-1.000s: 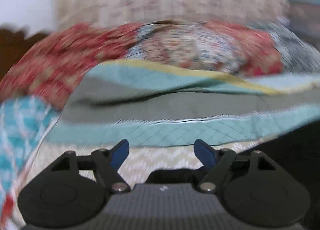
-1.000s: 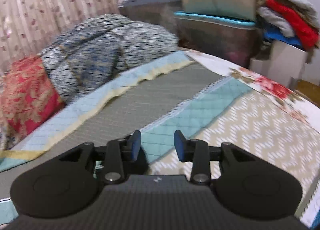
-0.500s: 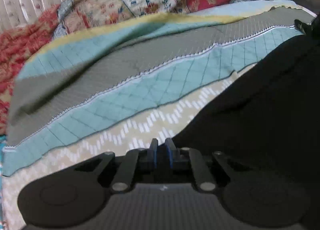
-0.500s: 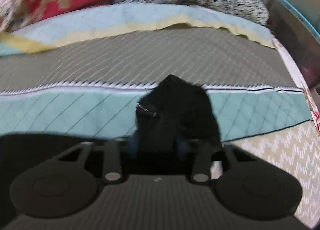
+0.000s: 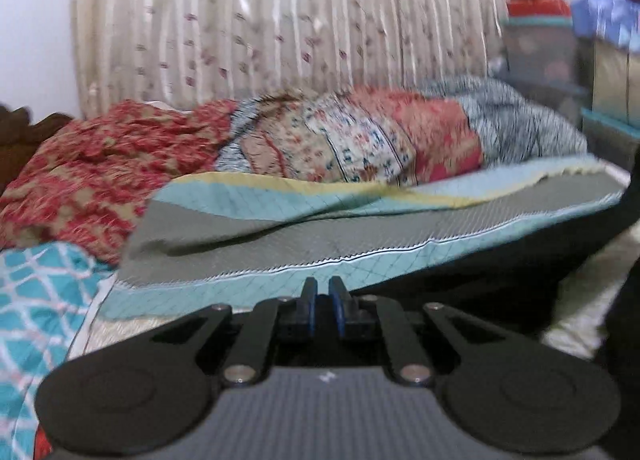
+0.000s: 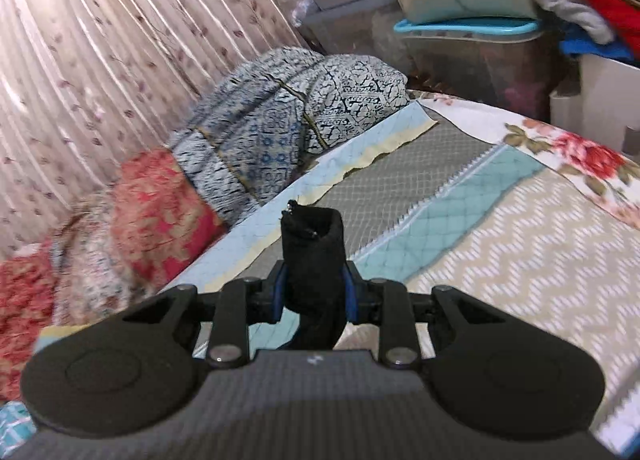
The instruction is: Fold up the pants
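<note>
The right gripper point(image 6: 314, 292) is clamping a thick bunched end of the black pants point(image 6: 314, 256) between its blue pads, jaws partly apart around the roll, which is sticking up past the fingertips above the striped quilt point(image 6: 500, 260); the left gripper point(image 5: 323, 302) is sitting almost fully closed, its blue pads nearly meeting, and whether a thin edge of cloth is pinched between them I cannot tell; in the left wrist view the pants point(image 5: 480, 264) are stretching as a dark sheet from just behind that gripper off to the right edge, hanging over the quilt point(image 5: 360, 220); patterned bedding point(image 5: 360, 136) is lying heaped behind, a curtain point(image 5: 280, 20) beyond it
</note>
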### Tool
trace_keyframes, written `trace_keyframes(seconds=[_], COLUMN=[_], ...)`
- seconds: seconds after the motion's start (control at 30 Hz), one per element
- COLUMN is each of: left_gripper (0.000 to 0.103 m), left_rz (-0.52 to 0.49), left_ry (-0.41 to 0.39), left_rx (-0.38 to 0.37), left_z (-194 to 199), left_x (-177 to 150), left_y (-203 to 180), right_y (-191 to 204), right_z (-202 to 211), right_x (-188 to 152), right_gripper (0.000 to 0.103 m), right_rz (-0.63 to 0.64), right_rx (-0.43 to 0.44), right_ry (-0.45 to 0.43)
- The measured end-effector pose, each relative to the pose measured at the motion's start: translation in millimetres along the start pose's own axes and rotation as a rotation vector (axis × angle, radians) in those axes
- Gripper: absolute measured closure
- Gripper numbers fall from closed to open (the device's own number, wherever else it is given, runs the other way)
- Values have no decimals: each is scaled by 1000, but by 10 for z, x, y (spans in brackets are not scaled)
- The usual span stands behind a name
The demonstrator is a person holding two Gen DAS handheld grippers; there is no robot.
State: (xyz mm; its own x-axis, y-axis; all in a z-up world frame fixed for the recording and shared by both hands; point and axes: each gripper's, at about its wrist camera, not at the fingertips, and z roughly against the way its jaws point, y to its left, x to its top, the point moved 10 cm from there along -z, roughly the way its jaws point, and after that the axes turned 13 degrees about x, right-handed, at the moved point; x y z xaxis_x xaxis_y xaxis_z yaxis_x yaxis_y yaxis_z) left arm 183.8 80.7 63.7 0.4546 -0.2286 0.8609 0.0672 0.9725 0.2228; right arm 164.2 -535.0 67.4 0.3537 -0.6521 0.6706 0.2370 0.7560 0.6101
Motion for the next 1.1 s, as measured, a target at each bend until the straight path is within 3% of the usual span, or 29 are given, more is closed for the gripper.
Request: trace_keyframes(seconds=[0.1,0.2,0.3,0.4,0.57,0.7,0.77,0.83,0.93,1.0,1.03,1.1], left_gripper=[95,95,95,95,95,95,94,94,93,93,93,93], left_rz=[36,25,45,83,201,291,253,188,94,17,-15,-21], left_ry=[33,81,97,74,30,-98,-109,-57,152,248,271,276], left_rx=[9,4,15,57,117,155,160,150,118,101,101,95], left_z=[344,445,514,553,332,223,121,-38,-392,-498,-505,-469], left_x=[-214,-429,-460,-294,273,565,413,103,-673,-1054,-1188,-1242], left_y=[90,32,-26,24,245,374,285,128,-222,-438,-521,-564], right_y=[-225,-491,-492,-308,91,154,-29,-350,-1011,-1346,-1386,-1303], right_z=[170,83,-18,-65,-85,-11,-73,-268,-658,-791,-767,-580], right_x=[-162,-222,-172,-1,531,644,440,93,-632,-1010,-1052,-972], right_gripper=[72,72,72,72,72,72,72,71,68,66,68,59], right_rz=[6,-80,-140,-165,-176,-196,-186,-196,-317,-356,-350,-329], right_rx=[-33,-60,-46,0,113,240,254,212,41,-108,-107,-81], right_ry=[19,50,41,9,-99,-186,-183,-127,24,131,120,68])
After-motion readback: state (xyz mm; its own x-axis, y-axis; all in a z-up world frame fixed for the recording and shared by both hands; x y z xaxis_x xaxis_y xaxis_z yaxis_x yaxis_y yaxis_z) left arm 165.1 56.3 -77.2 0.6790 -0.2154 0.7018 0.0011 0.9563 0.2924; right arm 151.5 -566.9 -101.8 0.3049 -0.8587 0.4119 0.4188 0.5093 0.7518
